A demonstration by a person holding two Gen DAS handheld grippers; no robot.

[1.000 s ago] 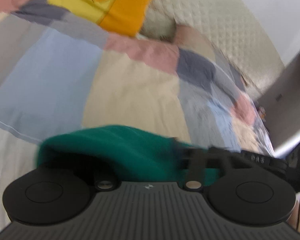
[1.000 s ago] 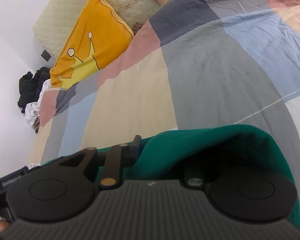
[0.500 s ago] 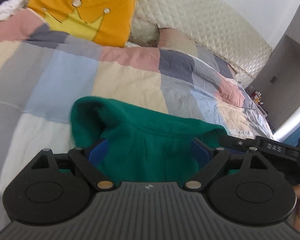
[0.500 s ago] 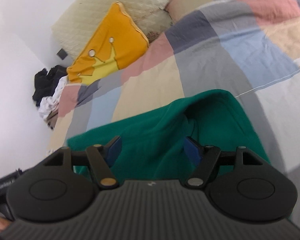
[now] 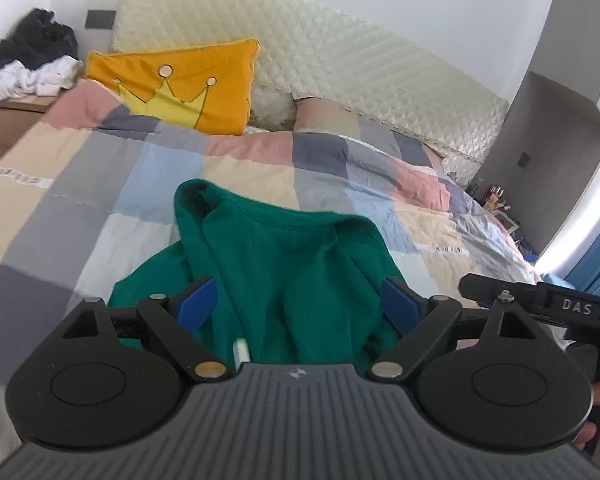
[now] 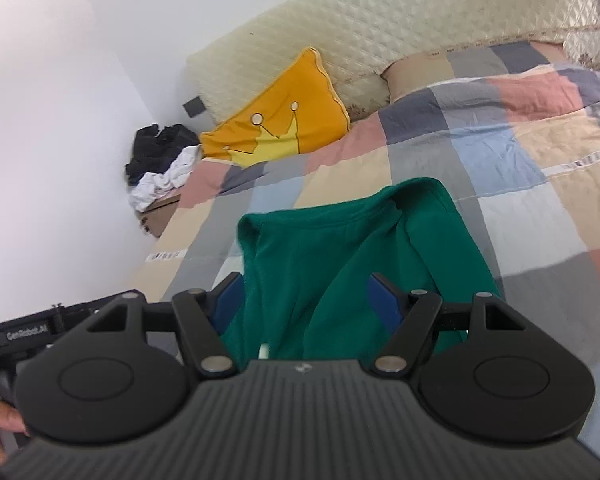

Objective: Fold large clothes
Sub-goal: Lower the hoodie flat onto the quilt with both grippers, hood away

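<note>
- the green garment (image 5: 284,264) lies released in a loose heap on the bed (image 5: 100,208); a second ago it was pinched up close to both cameras.
- the left gripper (image 5: 296,304) and right gripper (image 6: 306,300) have just opened; their jaws stand apart above the cloth, which looks free of both.
- one fold seems done, though the edges look uneven from here.
- beyond the patchwork duvet: an orange crown pillow (image 5: 180,84), a quilted headboard (image 5: 340,60), and piled clothes (image 5: 28,60) on a box.

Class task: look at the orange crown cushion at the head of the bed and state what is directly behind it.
Behind the orange crown cushion stands the cream quilted headboard. The part of the headboard behind the cushion is covered, so nothing more can be told there.
</note>
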